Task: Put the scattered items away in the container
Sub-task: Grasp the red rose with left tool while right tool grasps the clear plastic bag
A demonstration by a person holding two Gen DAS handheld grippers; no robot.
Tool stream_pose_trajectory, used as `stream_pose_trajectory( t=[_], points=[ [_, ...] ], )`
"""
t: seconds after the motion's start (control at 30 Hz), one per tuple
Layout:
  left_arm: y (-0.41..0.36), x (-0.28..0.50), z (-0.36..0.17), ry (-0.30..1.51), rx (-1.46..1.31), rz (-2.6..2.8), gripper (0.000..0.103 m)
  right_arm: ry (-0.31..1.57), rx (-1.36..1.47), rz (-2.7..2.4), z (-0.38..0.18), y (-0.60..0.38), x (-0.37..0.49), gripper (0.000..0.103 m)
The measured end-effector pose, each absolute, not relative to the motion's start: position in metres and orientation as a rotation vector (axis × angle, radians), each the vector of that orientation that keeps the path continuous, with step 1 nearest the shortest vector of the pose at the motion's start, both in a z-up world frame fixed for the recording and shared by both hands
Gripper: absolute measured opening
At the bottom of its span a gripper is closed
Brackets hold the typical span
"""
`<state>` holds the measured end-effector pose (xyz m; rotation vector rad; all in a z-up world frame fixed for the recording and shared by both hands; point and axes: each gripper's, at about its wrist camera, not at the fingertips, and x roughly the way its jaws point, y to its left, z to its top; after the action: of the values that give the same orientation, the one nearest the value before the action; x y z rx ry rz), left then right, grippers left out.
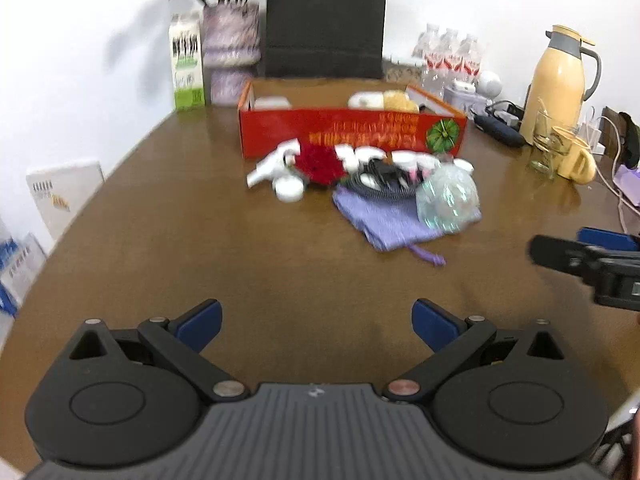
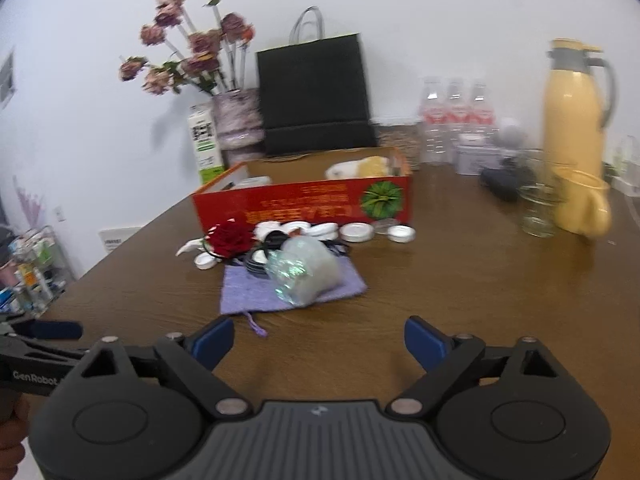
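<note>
My left claw (image 1: pixel 316 326) and my right claw (image 2: pixel 319 342) both hover above the brown surface (image 1: pixel 160 240), jaws apart, nothing between them. Ahead lies a purple pouch (image 2: pixel 256 292) with a clear crinkled bag (image 2: pixel 304 276) resting on it. Just behind are a coiled black cable (image 2: pixel 256 260), a red rose (image 2: pixel 232 238), a white hair dryer (image 1: pixel 268 168) and several white lids (image 2: pixel 356 232), clustered against the front wall of the red box (image 2: pixel 300 204). The box stands open and already holds a few pale items. A black paper bag (image 2: pixel 312 96) stands behind it.
</note>
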<state>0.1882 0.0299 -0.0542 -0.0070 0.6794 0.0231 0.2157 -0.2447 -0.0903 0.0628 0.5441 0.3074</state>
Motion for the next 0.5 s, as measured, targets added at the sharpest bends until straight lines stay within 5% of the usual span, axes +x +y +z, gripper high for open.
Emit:
stream_pose_trajectory(
  t=[0.2, 0.3, 0.43, 0.5],
  points=[
    [0.041, 0.25, -0.037, 0.515, 0.05, 0.052, 0.103, 0.574, -0.007, 0.345, -0.098, -0.208, 0.277, 0.082],
    [0.046, 0.296, -0.039, 0.527, 0.081, 0.02, 0.087, 0.583, -0.026, 0.359, -0.102, -0.194, 0.302, 0.075],
    [0.04, 0.344, -0.049, 0.542, 0.107, -0.075, 0.079, 0.609, -0.029, 0.347, -0.109, -0.186, 0.324, 0.047],
    [0.033, 0.361, -0.058, 0.563, 0.15, -0.084, 0.078, 0.6, -0.003, 0.349, -0.111, -0.19, 0.328, 0.045]
  ],
)
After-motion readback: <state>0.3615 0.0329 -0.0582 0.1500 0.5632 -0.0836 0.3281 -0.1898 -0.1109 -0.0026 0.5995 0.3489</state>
